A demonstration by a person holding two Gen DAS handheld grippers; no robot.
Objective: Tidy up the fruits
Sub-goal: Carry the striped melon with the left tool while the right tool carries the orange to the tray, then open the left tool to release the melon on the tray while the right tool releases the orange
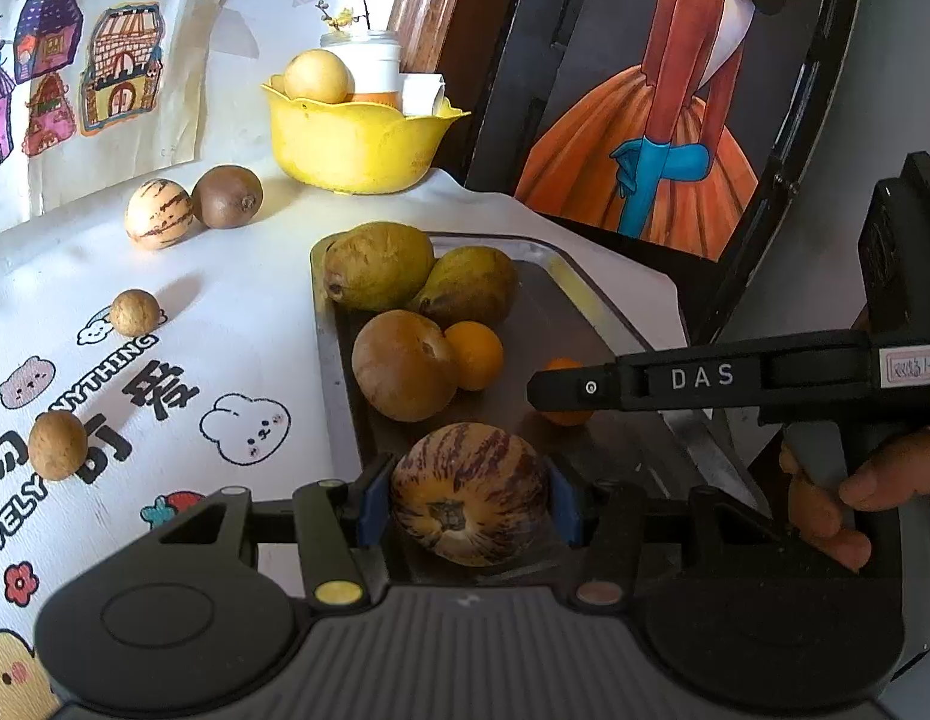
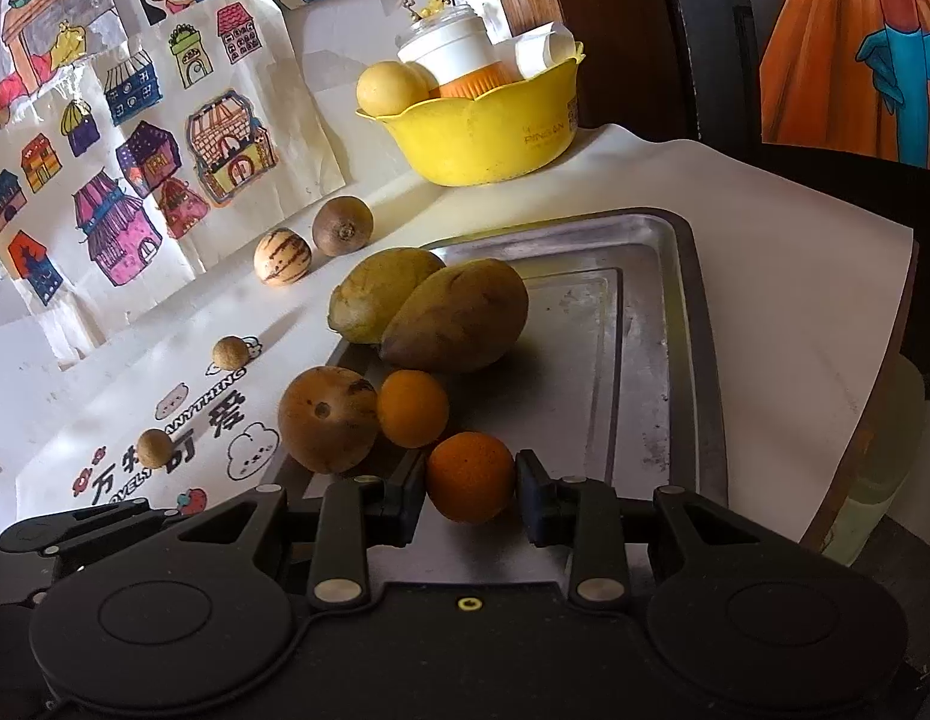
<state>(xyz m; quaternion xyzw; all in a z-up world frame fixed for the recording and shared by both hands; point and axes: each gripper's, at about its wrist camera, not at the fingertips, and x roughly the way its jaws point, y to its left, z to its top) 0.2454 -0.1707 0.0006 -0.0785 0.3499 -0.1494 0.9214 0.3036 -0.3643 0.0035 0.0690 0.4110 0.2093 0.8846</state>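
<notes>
Left gripper [image 1: 470,495] pinches a striped melon [image 1: 468,492] between its blue pads, stem end toward the camera, low over the near end of the metal tray [image 1: 591,294]. Right gripper [image 2: 470,483] is closed on an orange [image 2: 470,476], one pad on each side, also at the tray's near edge. Both fruits sit squarely between their jaws, so neither needs re-gripping. Ahead on the tray lie two mangoes [image 1: 417,279], a brown fruit [image 1: 402,365] and a second orange [image 1: 474,355], clustered along the left side. Free tray floor lies to the right: the likelier set-down zone, nearer the right gripper.
</notes>
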